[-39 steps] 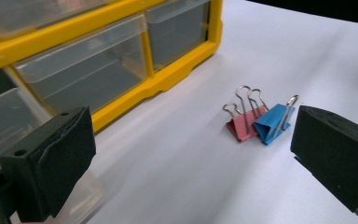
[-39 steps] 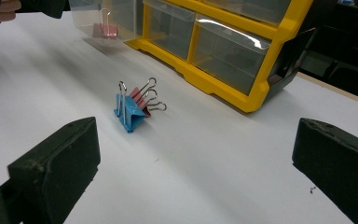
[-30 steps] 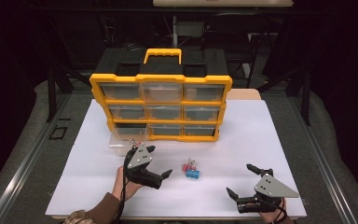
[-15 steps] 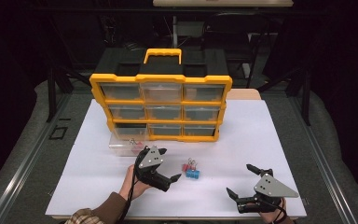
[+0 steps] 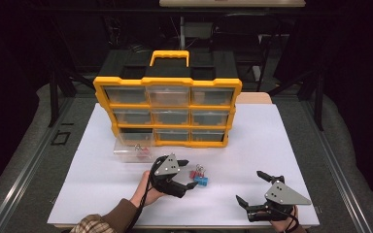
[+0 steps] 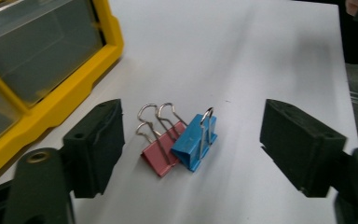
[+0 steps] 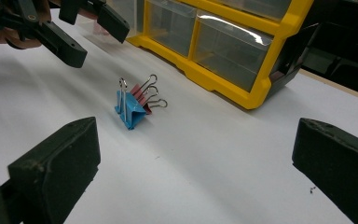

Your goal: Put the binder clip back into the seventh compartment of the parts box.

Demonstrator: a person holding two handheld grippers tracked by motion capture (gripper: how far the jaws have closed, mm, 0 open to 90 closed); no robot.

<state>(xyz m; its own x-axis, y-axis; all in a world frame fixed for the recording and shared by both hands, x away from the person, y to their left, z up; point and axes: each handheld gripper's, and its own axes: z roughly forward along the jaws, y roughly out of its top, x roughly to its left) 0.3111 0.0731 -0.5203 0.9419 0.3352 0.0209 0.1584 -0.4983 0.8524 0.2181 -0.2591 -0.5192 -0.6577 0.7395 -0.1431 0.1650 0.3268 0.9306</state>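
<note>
On the white surface [image 5: 102,194], just ahead of the left hand-held gripper [image 5: 188,174], lie a red clip [image 5: 194,174] and a blue clip [image 5: 201,181], touching side by side, near the yellow organizer [image 5: 167,110]. We judge the step as the approach to a pick: the left hand-held gripper's jaws stand apart, have just been closing, and flank the clips without touching them. Nothing is gripped yet. The right hand-held gripper [image 5: 253,187] rests at the near right of the surface, jaws wide apart and empty, well apart from the clips.

Next move, as we read it: ease forward so one clip sits between the pads, then close. Since the two clips touch, the grip may catch both or push one aside; centring on the blue clip looks safer.

From the left gripper view we get the clips close up: red clip [image 6: 161,149] nearer the left jaw, blue clip [image 6: 196,142] beside it, wire handles up. From the high view we see a clear drawer [image 5: 132,151] pulled out on the surface in front of the organizer, with small items inside, and both forearms. From the right gripper view we see the left hand-held gripper [image 7: 81,35] hovering above and behind the clips.
</note>
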